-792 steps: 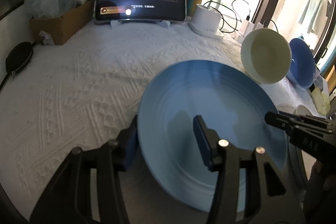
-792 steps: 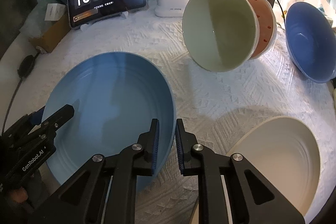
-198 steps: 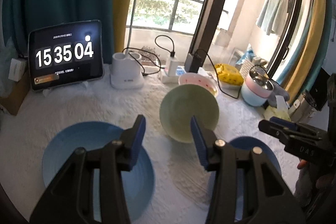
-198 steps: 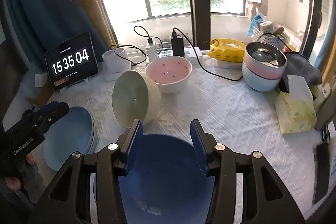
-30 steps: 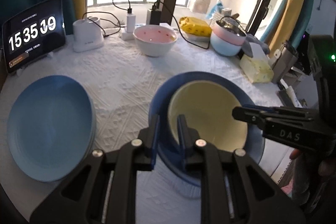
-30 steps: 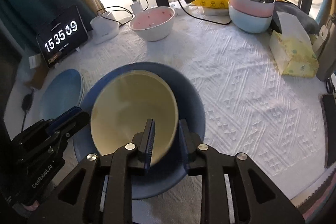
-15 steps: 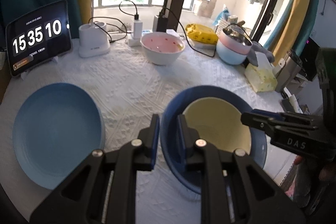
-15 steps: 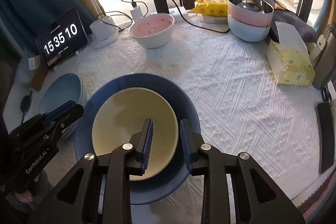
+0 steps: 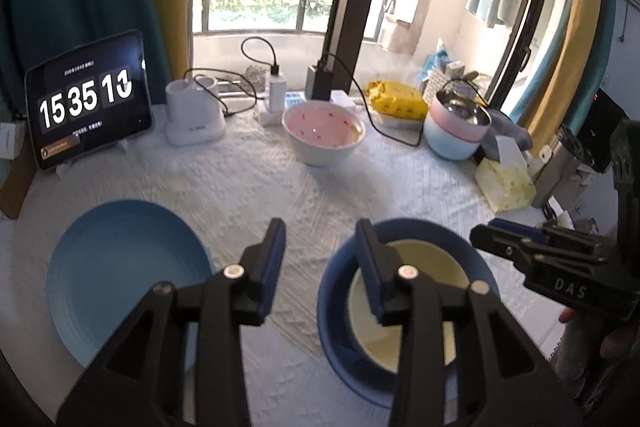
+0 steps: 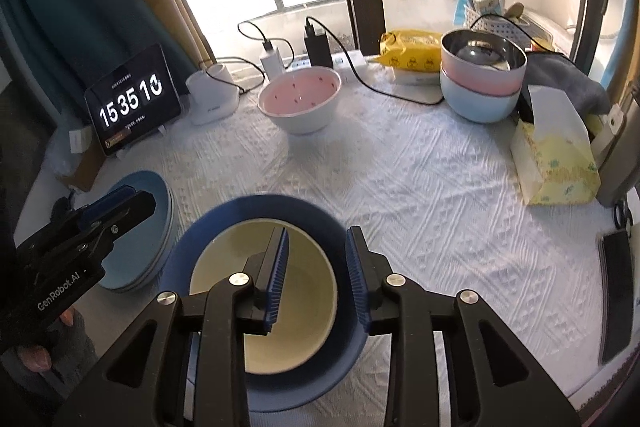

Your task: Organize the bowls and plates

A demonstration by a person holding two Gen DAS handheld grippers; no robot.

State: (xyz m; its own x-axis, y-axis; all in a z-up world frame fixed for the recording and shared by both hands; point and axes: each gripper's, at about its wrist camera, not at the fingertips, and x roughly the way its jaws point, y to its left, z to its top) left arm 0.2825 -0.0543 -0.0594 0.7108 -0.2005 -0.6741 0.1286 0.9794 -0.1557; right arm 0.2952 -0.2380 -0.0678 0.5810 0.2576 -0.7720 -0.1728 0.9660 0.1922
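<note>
A cream bowl [image 10: 304,291] sits nested inside a dark blue bowl [image 10: 256,211] at the table's near edge; both also show in the left wrist view, cream [image 9: 424,267] in blue [image 9: 404,227]. A stack of light blue plates [image 9: 124,267] lies to their left, also in the right wrist view [image 10: 152,187]. A pink bowl with red specks [image 9: 323,129] stands at the back, also seen at right [image 10: 298,97]. My left gripper [image 9: 320,255] is open and empty above the cloth between plates and bowls. My right gripper [image 10: 316,263] is open and empty above the nested bowls.
A tablet clock [image 9: 86,103], a white lamp base [image 9: 194,115], chargers and cables [image 9: 276,87] line the back. Stacked pink and blue metal bowls [image 10: 482,79], a yellow packet [image 10: 412,53] and a tissue box [image 10: 554,163] stand at the right. A phone [image 10: 616,291] lies at the right edge.
Both grippers have opened, let go of the bowls and risen back. The cream bowl now rests in the dark blue bowl on the table.
</note>
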